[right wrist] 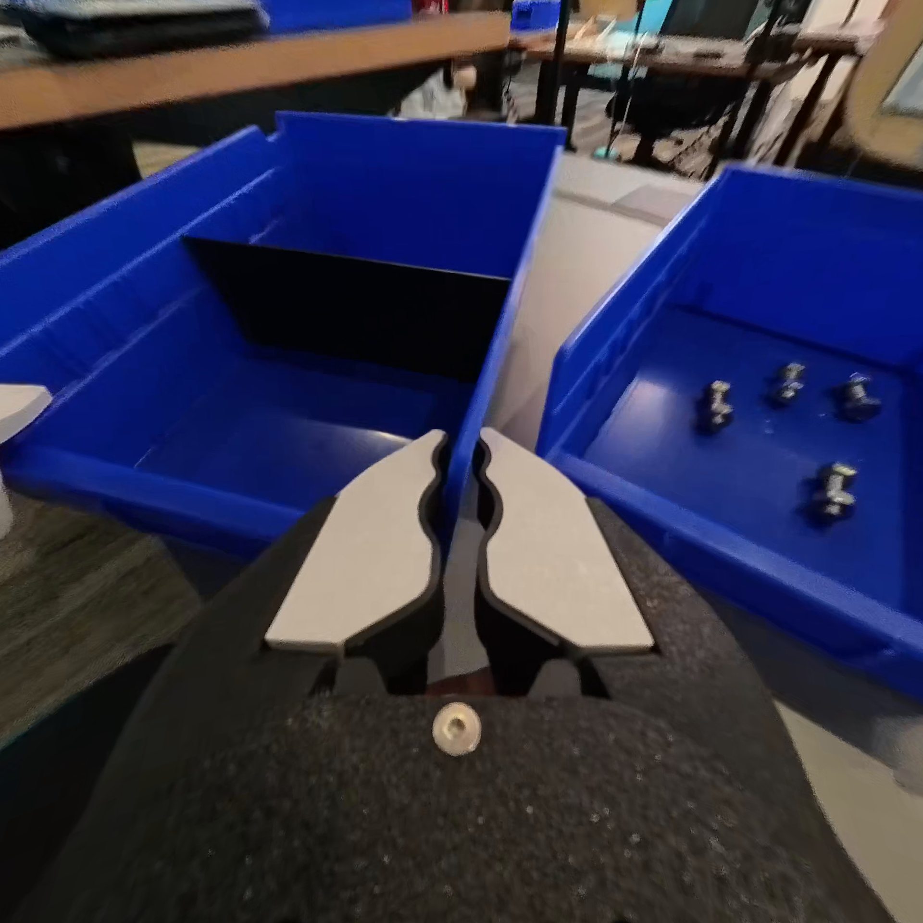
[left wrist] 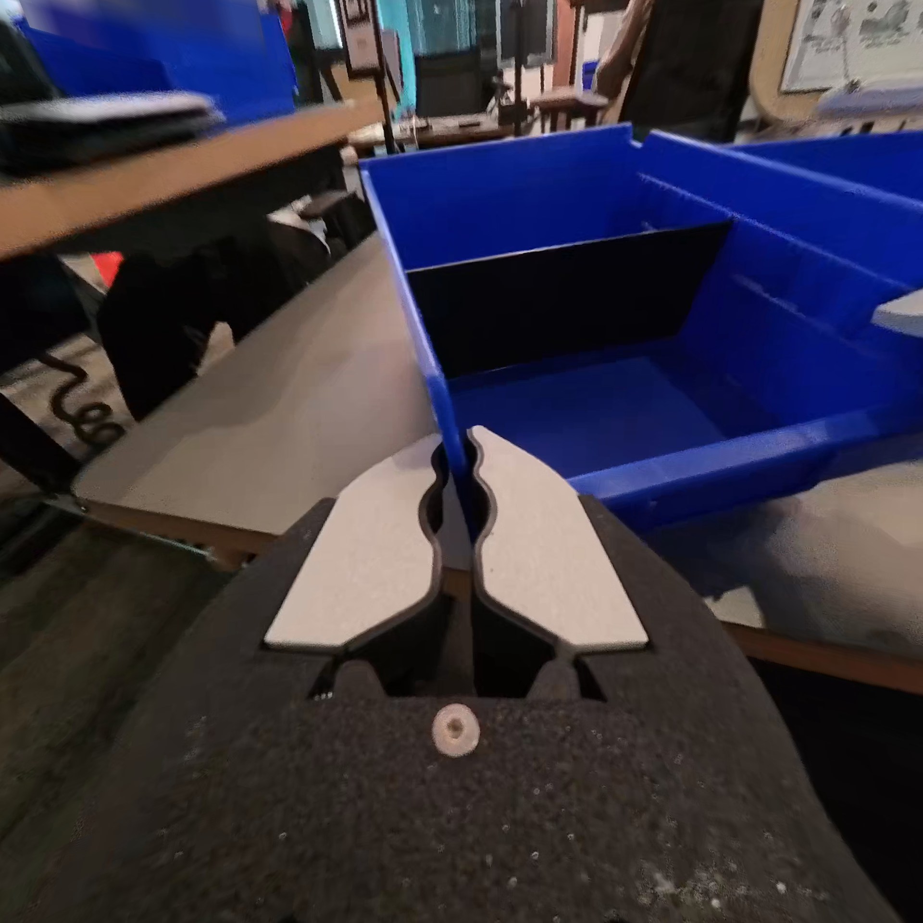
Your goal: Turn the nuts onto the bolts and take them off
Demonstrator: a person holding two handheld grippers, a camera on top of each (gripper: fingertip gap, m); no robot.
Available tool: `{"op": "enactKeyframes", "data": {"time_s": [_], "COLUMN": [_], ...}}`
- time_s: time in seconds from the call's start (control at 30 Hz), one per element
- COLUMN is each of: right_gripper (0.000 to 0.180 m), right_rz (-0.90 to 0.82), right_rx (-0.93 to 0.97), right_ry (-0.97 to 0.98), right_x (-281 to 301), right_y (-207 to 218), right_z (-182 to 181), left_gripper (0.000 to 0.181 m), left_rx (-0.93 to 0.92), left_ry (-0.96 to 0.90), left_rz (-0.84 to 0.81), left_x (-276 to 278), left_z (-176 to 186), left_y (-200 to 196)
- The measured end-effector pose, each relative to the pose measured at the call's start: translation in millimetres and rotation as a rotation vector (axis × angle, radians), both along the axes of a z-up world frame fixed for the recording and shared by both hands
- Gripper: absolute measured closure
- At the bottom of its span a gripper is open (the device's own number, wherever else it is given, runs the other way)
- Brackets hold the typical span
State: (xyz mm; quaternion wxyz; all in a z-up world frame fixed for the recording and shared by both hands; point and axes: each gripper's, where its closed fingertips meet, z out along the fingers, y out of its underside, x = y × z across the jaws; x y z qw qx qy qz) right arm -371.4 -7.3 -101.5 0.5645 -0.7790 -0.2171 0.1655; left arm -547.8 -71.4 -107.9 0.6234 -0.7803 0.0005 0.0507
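Note:
An open blue bin point(left wrist: 549, 210) stands on the grey table, split by a black divider point(left wrist: 549, 309); its near compartment is bare. My left gripper point(left wrist: 457, 444) is shut on the bin's left side wall near the front corner. My right gripper point(right wrist: 463, 442) is shut on the right side wall of the same bin point(right wrist: 399, 200). A second blue bin point(right wrist: 749, 239) to the right holds several metal bolts with nuts point(right wrist: 716, 407), lying apart on its floor. The images are blurred by motion.
The grey table top point(left wrist: 279, 424) runs left of the bin to its edge. A brown table point(left wrist: 150, 185) with dark flat items stands behind on the left. The second bin's rim point(left wrist: 849, 160) shows behind the first bin. My right fingertips sit around 20 cm from my left ones.

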Motion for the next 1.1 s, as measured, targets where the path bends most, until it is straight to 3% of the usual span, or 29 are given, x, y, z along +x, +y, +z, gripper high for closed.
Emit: {"op": "enactKeyframes", "data": {"time_s": [0.2, 0.33, 0.57, 0.7, 0.87, 0.97, 1.1], "right_gripper": [0.174, 0.174, 0.176, 0.177, 0.177, 0.177, 0.177], "right_rz": [-0.103, -0.238, -0.473, -0.661, -0.838, -0.908, -0.908], "right_rx": [0.181, 0.232, 0.270, 0.186, 0.011, -0.073, -0.134], "right_ry": [0.036, 0.111, 0.109, 0.063, 0.047, 0.070, 0.132], "right_x": [45.7, 122.6, 274.4, 392.7, 516.0, 567.8, 609.0], "right_y": [3.9, 8.5, 4.1, -7.3, -32.0, -42.8, -45.6], "right_z": [81.1, 127.9, 167.6, 145.2, 75.4, 37.5, 8.2], "left_gripper": [0.176, 0.176, 0.174, 0.174, 0.174, 0.175, 0.174], "left_rx": [0.168, 0.250, 0.289, 0.239, 0.083, 0.005, -0.031], "left_ry": [0.101, 0.171, 0.230, 0.251, 0.197, 0.183, 0.221], "left_rz": [-0.047, -0.188, -0.413, -0.571, -0.722, -0.762, -0.773], "left_x": [40.1, 109.5, 257.6, 377.0, 506.3, 560.6, 600.7], "left_z": [78.4, 135.6, 165.4, 135.8, 65.7, 29.8, 10.3], "left_y": [13.4, 40.5, 73.3, 84.0, 86.5, 83.5, 76.8]}}
